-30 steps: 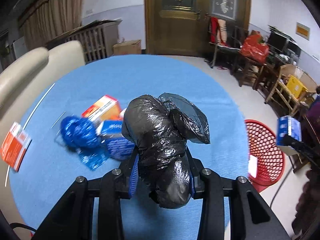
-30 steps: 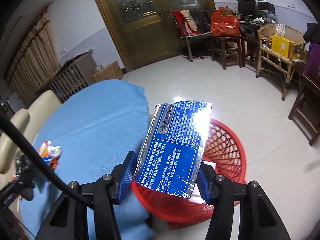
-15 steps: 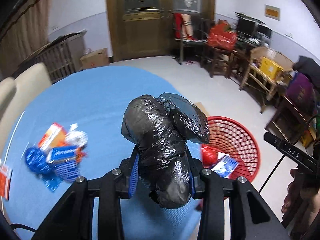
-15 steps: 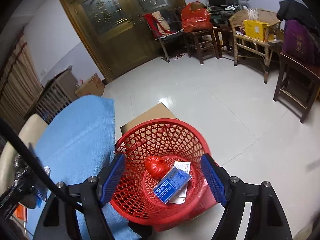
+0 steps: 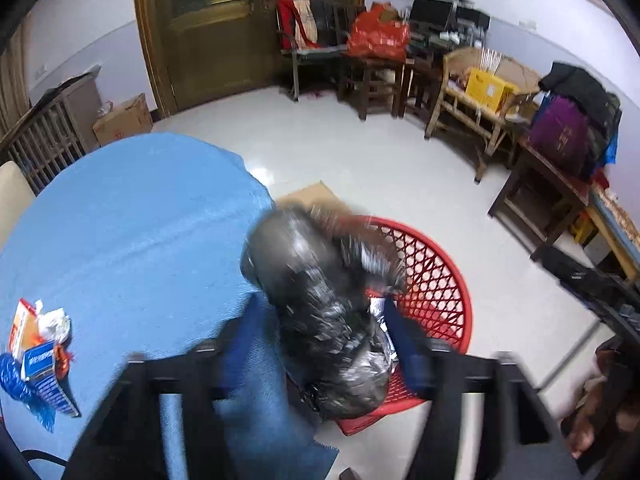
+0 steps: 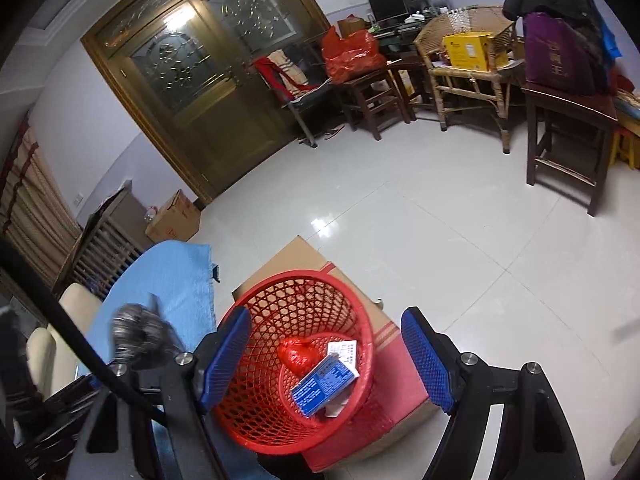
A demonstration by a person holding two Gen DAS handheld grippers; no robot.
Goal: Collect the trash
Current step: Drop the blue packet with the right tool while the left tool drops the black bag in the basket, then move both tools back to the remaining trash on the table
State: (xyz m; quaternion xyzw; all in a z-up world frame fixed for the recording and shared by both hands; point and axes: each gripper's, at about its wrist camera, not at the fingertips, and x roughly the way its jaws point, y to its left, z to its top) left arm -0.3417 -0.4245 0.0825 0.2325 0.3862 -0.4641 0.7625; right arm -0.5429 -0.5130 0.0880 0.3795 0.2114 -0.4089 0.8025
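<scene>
The black trash bag [image 5: 316, 292] hangs blurred between the fingers of my left gripper [image 5: 324, 344], above the near rim of the red mesh basket [image 5: 436, 280]. The left jaws are opening and the pads stand off the bag. In the right wrist view the same bag [image 6: 136, 336] shows blurred at the left. My right gripper [image 6: 326, 360] is open over the basket [image 6: 296, 274] with nothing between its fingers. Inside the basket lie a blue box [image 6: 324, 384], a small red bag [image 6: 296, 354] and a white paper. Several wrappers and boxes [image 5: 36, 344] lie on the blue table [image 5: 132, 220].
The basket stands on a cardboard box [image 6: 384, 396] on the tiled floor beside the table's edge. Wooden chairs and stools [image 6: 568, 120] loaded with bags line the far wall next to a wooden door [image 6: 192, 80]. A cream chair [image 6: 52, 344] stands at the table.
My left gripper swung right from over the table to over the basket and its jaws parted from the black bag. The right gripper let the blue box drop into the basket and stayed open.
</scene>
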